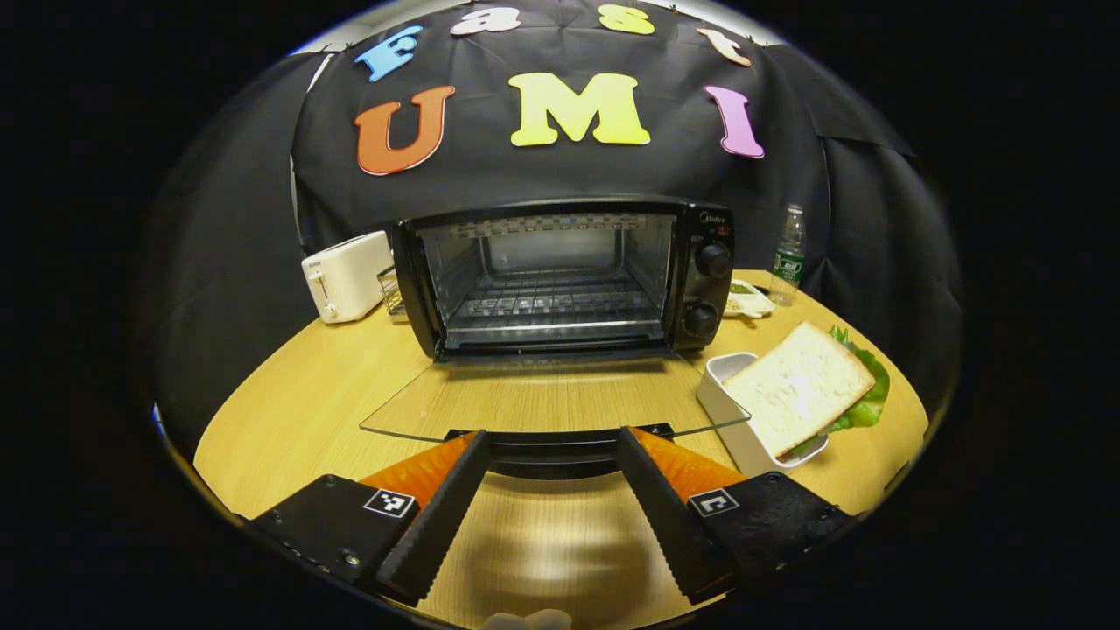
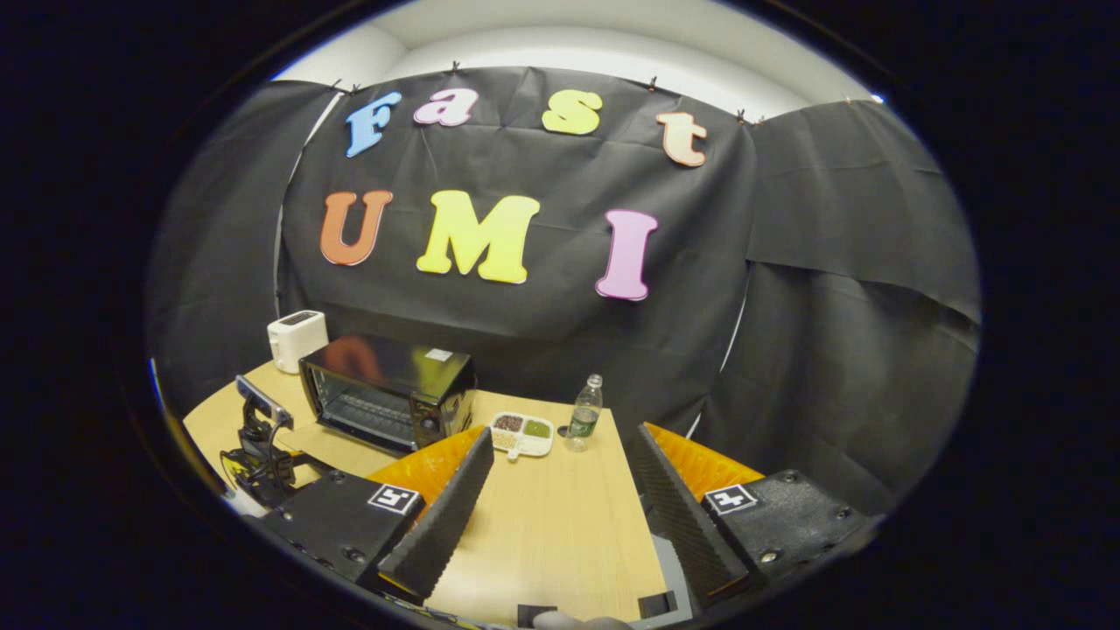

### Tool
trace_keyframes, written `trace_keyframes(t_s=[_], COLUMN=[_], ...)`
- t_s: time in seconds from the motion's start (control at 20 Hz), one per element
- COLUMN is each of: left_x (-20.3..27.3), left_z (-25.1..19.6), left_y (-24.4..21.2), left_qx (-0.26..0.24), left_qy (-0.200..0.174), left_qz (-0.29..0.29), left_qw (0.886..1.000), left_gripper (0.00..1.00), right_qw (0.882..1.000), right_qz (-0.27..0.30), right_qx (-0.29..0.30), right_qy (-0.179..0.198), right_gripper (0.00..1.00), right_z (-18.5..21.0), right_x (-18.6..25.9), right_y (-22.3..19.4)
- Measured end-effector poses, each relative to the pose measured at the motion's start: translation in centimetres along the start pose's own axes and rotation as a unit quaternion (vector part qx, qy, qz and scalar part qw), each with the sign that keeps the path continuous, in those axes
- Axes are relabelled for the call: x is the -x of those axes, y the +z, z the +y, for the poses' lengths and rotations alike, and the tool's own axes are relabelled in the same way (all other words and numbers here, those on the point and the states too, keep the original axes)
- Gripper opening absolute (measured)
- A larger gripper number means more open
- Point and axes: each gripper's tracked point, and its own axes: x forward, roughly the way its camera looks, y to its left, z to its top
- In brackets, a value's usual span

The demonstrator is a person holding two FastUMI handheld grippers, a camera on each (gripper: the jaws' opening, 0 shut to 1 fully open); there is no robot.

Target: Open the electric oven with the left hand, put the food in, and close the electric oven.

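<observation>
The black electric oven (image 1: 560, 271) stands at the back of the round wooden table with its glass door (image 1: 542, 398) folded down flat. Inside it, the wire rack (image 1: 551, 306) is bare. My left gripper (image 1: 551, 437) is open, its fingers on either side of the door's dark handle (image 1: 556, 455) with a gap on each side. A slice of bread on lettuce (image 1: 801, 385) lies on a white tray (image 1: 722, 394) right of the door. My right gripper (image 2: 564, 436) is open and holds nothing, raised over the table's right part. From there the oven (image 2: 385, 389) lies far to the left.
A white toaster (image 1: 346, 276) and a small wire rack (image 1: 391, 289) stand left of the oven. To its right are a divided snack dish (image 1: 748, 299) and a plastic bottle (image 1: 789, 254). The table edge (image 1: 262, 376) curves close around the oven door.
</observation>
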Motion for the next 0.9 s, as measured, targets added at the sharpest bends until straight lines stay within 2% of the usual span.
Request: trace_keyframes(t_s=[0.05,0.1,0.2,0.25,0.3,0.55,0.75,0.9], left_x=[-0.1,-0.3,-0.7,-0.4,-0.4,0.2,2.8,6.3], left_z=[0.0,0.0,0.1,-0.1,-0.1,1.3,3.2,4.5], left_y=[-0.7,-1.5,-2.9,-2.9,-3.0,-2.8,-1.1,2.4], left_qx=[-0.002,-0.005,0.004,0.011,0.006,-0.005,-0.011,-0.019], left_qy=[-0.001,0.001,0.002,-0.002,-0.001,0.014,0.027,0.038], left_qz=[0.008,0.018,0.032,0.026,0.028,0.028,0.016,-0.019], left_qw=[1.000,1.000,0.999,1.000,1.000,1.000,0.999,0.999], left_gripper=[0.89,0.96,0.96,0.89,0.96,0.96,0.96,0.96], right_qw=[1.000,1.000,1.000,1.000,1.000,1.000,0.999,0.996], right_qz=[0.004,0.007,0.016,0.018,0.020,0.028,0.042,0.068], right_qx=[0.001,0.003,0.004,0.001,0.001,-0.004,-0.003,-0.019], right_qy=[0.000,0.000,0.001,0.004,0.004,0.009,0.032,0.063], right_gripper=[1.00,1.00,1.00,1.00,1.00,1.00,1.00,1.00], right_z=[0.0,0.1,0.2,0.3,0.4,0.5,1.9,3.5], right_x=[-0.1,-0.4,-0.7,-0.7,-0.8,-1.7,-3.2,-4.7], right_y=[-0.3,-0.7,-1.4,-1.6,-1.7,-2.1,-3.3,-5.8])
